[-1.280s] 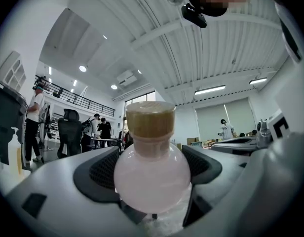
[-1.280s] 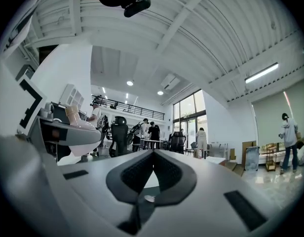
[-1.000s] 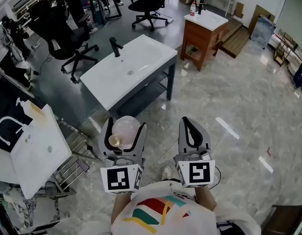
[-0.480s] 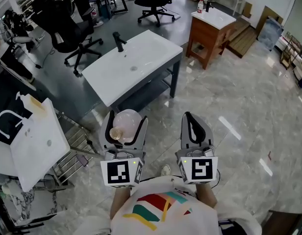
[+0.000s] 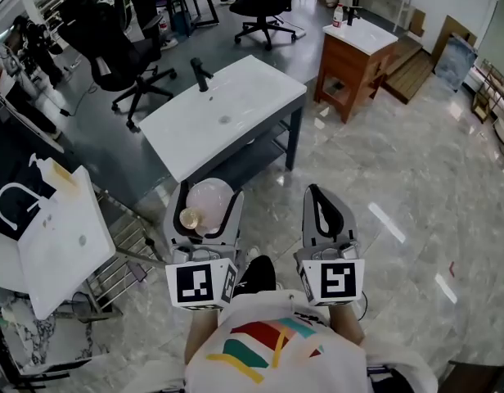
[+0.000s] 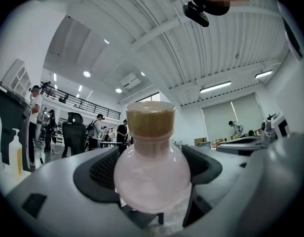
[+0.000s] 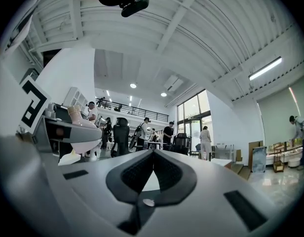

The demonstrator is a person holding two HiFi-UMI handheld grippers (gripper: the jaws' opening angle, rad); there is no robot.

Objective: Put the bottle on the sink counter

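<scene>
A round pale-pink bottle (image 5: pixel 208 201) with a tan cork (image 5: pixel 190 217) sits between the jaws of my left gripper (image 5: pixel 206 196), which is shut on its belly. In the left gripper view the bottle (image 6: pixel 152 176) fills the middle, cork (image 6: pixel 150 119) up, dark pads pressed on both sides. My right gripper (image 5: pixel 321 196) is shut with nothing in it; its jaws (image 7: pixel 151 168) meet at their tips. The white sink counter (image 5: pixel 221 112) with a black faucet (image 5: pixel 201 74) stands ahead on the floor, beyond both grippers.
A second sink on a wooden cabinet (image 5: pixel 357 51) stands at the back right. Black office chairs (image 5: pixel 119 54) are behind the white counter. A white panel (image 5: pixel 60 240) leans on a metal rack at the left. Shiny marble floor (image 5: pixel 407 187) spreads to the right.
The view has shifted: the sink counter sits slightly nearer and more to the right. A dark shoe now shows between the grippers. Both grippers keep their hold and spacing.
</scene>
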